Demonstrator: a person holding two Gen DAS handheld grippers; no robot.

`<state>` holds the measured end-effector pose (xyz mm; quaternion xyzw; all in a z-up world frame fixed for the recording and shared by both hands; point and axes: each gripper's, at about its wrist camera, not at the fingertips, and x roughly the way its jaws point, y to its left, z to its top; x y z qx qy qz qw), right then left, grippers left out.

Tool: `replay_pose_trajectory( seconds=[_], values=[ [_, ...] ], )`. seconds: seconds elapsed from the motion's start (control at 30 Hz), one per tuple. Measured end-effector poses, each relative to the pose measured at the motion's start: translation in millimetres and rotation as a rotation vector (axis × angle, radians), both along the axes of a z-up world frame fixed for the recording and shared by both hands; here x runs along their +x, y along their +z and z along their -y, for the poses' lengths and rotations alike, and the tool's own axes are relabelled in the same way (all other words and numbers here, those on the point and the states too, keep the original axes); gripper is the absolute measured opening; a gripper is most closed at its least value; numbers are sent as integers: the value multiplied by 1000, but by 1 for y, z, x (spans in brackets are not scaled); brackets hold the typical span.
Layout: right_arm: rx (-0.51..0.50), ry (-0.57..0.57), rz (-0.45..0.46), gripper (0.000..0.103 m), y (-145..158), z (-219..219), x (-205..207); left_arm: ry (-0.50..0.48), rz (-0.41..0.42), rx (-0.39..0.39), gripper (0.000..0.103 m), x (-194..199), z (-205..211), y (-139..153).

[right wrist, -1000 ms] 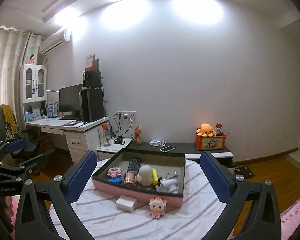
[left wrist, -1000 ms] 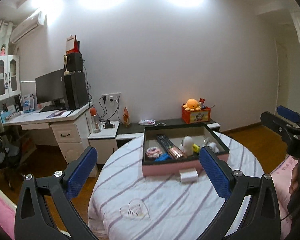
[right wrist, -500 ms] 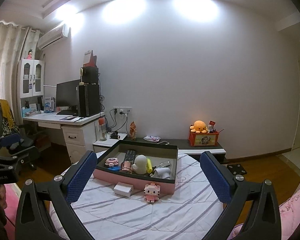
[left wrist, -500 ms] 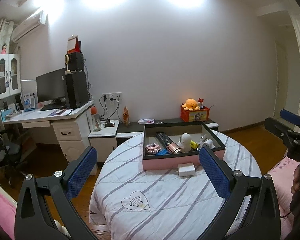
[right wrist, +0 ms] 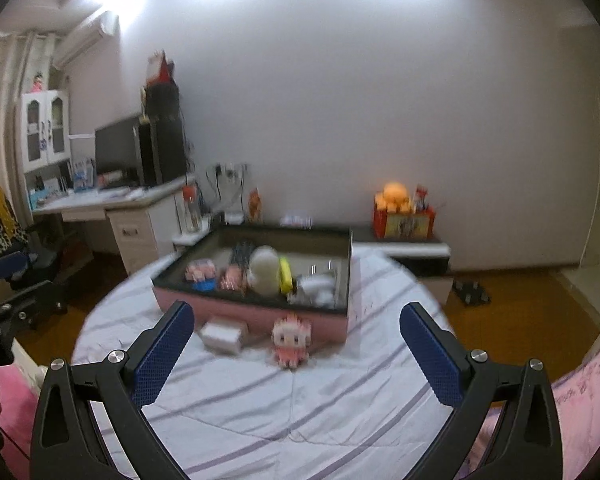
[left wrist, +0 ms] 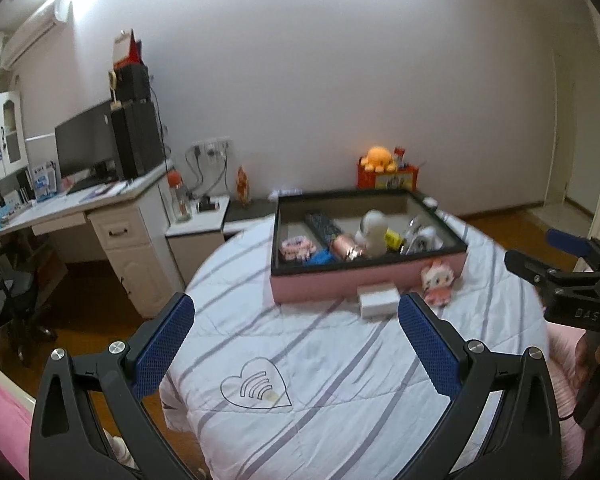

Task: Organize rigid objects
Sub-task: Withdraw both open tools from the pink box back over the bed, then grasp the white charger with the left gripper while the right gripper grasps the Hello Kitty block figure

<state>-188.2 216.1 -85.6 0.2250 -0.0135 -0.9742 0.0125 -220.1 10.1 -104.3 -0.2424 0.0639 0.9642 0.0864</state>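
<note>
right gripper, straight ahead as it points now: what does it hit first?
Probably the pink doll standing on the table in front of the tray. It sits close to the midline of the open right gripper, with the white box just left of it. Depth is unclear in the blurred frame; no contact yet.

The round table's cloth [left wrist: 340,380] was white with grey-purple stripes and an outlined heart [left wrist: 256,384]. The tray [left wrist: 364,280] had pink walls and a black rim. Before it lay a white box [left wrist: 378,300] and a pink-and-white figure [right wrist: 291,338]. Gripper pads [left wrist: 164,344] were blue, cross-hatched.
</note>
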Motion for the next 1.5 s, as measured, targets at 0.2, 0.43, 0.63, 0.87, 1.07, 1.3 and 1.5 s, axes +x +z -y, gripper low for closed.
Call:
replay_pose_trajectory(
  seconds=[0.2, 0.43, 0.63, 0.87, 1.07, 1.3, 1.5],
  values=[
    [-40, -18, 139, 103, -45, -10, -41, -3, 92, -1, 103, -33, -7, -26],
    [-33, -15, 277, 103, -82, -6, -90, -27, 197, -27, 103, -67, -21, -59],
    [-13, 36, 366, 94, -102, -1, -126, -28, 257, -52, 103, -87, -29, -80],
    [-99, 78, 408, 46, -112, -13, -131, -55, 312, -52, 103, -103, -49, -92],
    [-71, 51, 378, 46, -107, -27, -113, -105, 342, -43, 103, -113, -76, -98],
    [-153, 31, 407, 46, -114, -58, -114, -104, 411, -1, 103, -137, -99, -108],
    [-132, 33, 418, 47, -115, -51, -121, -42, 450, -2, 103, -150, -105, -122]
  ],
)
